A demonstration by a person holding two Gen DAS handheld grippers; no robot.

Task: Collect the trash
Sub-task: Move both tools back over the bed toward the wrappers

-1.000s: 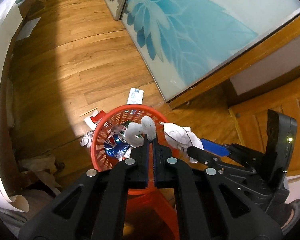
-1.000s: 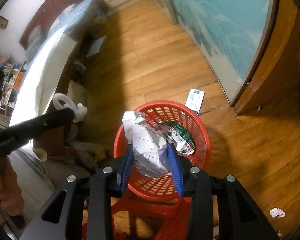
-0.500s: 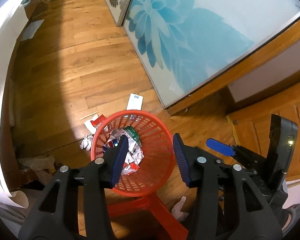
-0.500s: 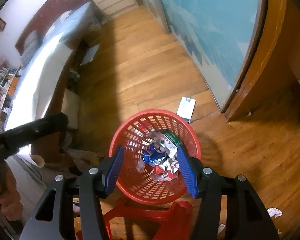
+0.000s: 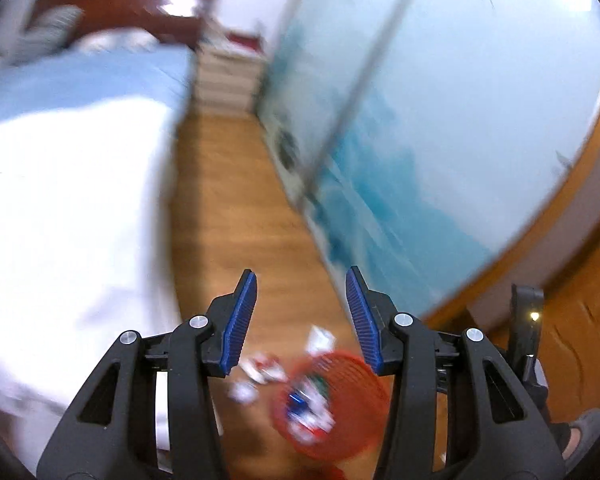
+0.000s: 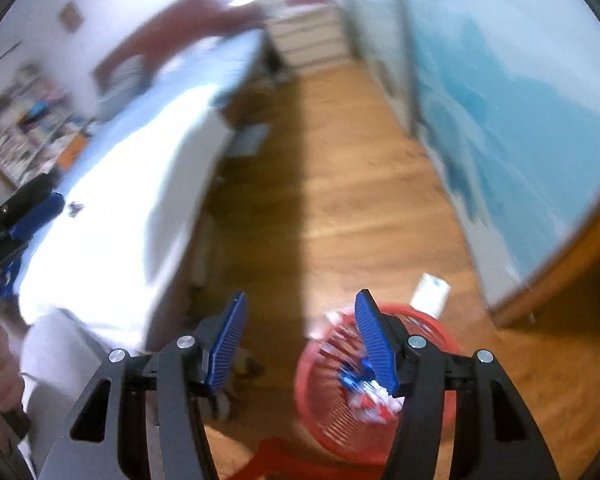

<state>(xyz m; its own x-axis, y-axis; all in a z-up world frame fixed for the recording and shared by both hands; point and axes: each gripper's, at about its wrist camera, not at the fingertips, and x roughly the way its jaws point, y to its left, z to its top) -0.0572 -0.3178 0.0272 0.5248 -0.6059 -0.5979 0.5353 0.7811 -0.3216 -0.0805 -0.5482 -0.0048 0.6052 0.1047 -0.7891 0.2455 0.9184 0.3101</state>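
Note:
Both views are motion-blurred. The red mesh trash basket [image 5: 342,408] stands on the wooden floor, low in the left wrist view, with crumpled wrappers and paper inside [image 5: 308,404]. It also shows in the right wrist view [image 6: 332,412]. My left gripper [image 5: 300,312] is open and empty, raised above and behind the basket. My right gripper [image 6: 300,336] is open and empty, above the basket's left side. Loose scraps [image 5: 256,372] lie on the floor left of the basket. A white card [image 6: 430,294] lies just beyond it.
A bed with white and blue covers [image 5: 68,184] fills the left. A blue-flowered sliding glass door [image 5: 440,140] runs along the right. A white drawer unit [image 5: 228,80] stands at the far end. A red stool [image 6: 284,464] is under the basket.
Both grippers opened and dropped their trash into the basket, then lifted and tilted up, so the basket has slid low in both views and the bed and far wall came into sight.

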